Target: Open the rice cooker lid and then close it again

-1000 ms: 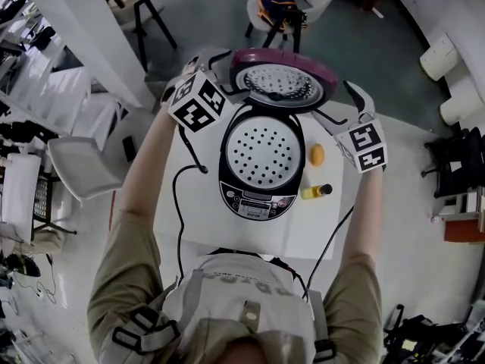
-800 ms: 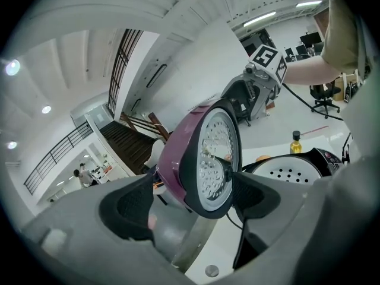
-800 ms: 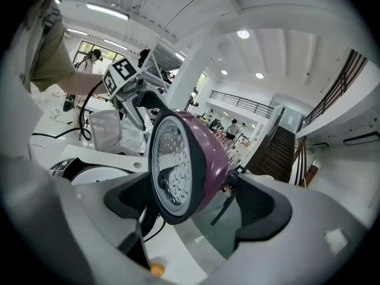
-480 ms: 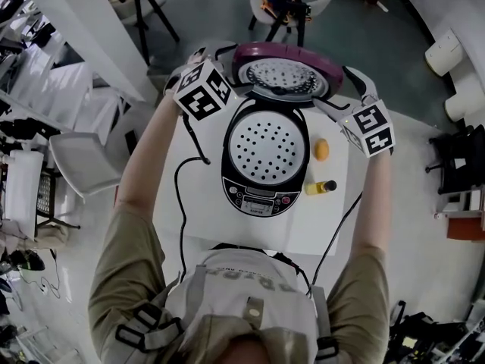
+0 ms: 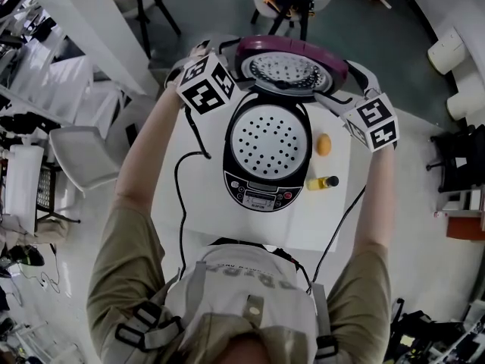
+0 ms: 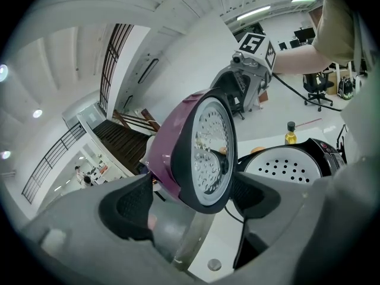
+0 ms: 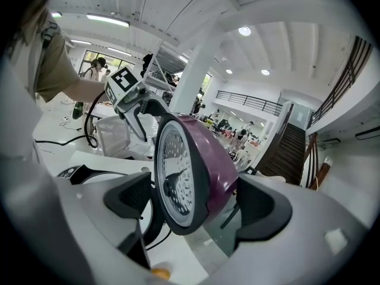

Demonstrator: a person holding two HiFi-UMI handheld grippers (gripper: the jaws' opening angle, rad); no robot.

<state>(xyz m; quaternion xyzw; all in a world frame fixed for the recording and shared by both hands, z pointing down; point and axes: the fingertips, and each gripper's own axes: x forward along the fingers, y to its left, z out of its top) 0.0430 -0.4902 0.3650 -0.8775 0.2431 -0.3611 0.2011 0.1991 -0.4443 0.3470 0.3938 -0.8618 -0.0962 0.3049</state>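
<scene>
- Rice cooker (image 5: 265,158): it sits at the middle of the tabletop (image 5: 204,211), with its control panel (image 5: 261,196) toward the near edge. The lid (image 5: 292,70) stands fully raised over the far edge, and the perforated tray (image 5: 269,142) inside is exposed.
- Left gripper (image 6: 191,200): its fingers (image 6: 127,203) are spread and straddle the left rim of the lid. A gap shows on both sides, so I judge there is no grip.
- Right gripper (image 7: 196,202): it is spread likewise and straddles the right rim, again with visible clearance.
- Judgement: the opening half is done, and the step in hand is closing.
- Advice: you need not pinch the lid. Press with the outer finger of each gripper against the purple back, both sides evenly, so that the lid turns on its hinge without twisting.
- Follow the arc down toward the near edge, then push on the front lip until the latch takes.
- Hazards: the cable (image 5: 180,196) trails along the left side, and a small bottle (image 5: 322,181) and a round orange item (image 5: 323,145) stand just beside the cooker toward the right edge. Keep your right forearm clear of them as it comes down.
- The cooker body may tip or slide if you press on one side only.
</scene>
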